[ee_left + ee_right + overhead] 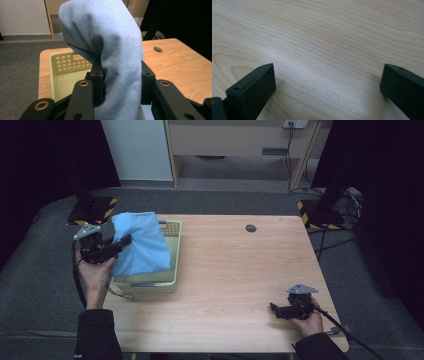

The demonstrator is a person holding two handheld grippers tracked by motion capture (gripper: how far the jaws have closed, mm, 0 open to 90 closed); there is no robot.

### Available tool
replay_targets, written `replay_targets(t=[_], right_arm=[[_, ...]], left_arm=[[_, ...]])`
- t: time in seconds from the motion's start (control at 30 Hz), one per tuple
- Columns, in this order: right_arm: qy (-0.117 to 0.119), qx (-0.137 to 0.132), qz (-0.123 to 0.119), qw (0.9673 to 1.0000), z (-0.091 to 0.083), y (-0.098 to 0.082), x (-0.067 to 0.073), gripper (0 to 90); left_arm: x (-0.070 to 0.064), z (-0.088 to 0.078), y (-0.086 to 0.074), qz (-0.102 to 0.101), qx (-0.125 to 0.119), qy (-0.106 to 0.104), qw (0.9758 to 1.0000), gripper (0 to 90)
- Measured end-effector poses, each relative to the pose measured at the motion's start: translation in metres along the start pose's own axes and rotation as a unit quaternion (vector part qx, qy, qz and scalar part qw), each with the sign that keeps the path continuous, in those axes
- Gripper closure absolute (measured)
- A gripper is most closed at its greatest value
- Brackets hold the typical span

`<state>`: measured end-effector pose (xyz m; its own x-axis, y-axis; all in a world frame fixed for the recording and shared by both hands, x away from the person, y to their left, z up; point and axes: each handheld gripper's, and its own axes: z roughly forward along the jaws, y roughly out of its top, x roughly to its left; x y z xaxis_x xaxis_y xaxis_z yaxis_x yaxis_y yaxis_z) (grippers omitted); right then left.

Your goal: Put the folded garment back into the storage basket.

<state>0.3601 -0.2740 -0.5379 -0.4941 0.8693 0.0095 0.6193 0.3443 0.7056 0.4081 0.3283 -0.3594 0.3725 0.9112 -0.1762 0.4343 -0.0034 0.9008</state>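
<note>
One cloth (140, 245) is hanging clamped in the left tongs (121, 241) over the basket (172, 231); right tongs (274, 308) are resting apart on the bench (235, 270). Next, probably lowering and releasing it inside.

Recording lab: black curtains (45, 160), hazard-taped stand bases (92, 212), cabled wooden table (240, 270)

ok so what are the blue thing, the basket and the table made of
Blue cloth: soft woven-looking fabric, matte; it drapes and creases where the left gripper pinches it. Basket: probably moulded plastic, pale yellow-green, with punched round holes in its wall. Table: light wood grain, likely a smooth laminate with a slight sheen.
</note>
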Motion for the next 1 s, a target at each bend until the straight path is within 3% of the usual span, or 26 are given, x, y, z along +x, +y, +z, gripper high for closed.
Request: replay_targets(t=[0.47,1.0], right_arm=[[0.0,0.0,0.0,1.0,0.0,0.0,0.0,0.4],[0.0,0.0,0.0,1.0,0.0,0.0,0.0,0.4]], left_arm=[[0.005,0.024,-0.014,0.006,0.043,-0.006,0.999,65.5],[-0.002,0.048,-0.024,0.036,0.082,-0.006,0.996,65.5]])
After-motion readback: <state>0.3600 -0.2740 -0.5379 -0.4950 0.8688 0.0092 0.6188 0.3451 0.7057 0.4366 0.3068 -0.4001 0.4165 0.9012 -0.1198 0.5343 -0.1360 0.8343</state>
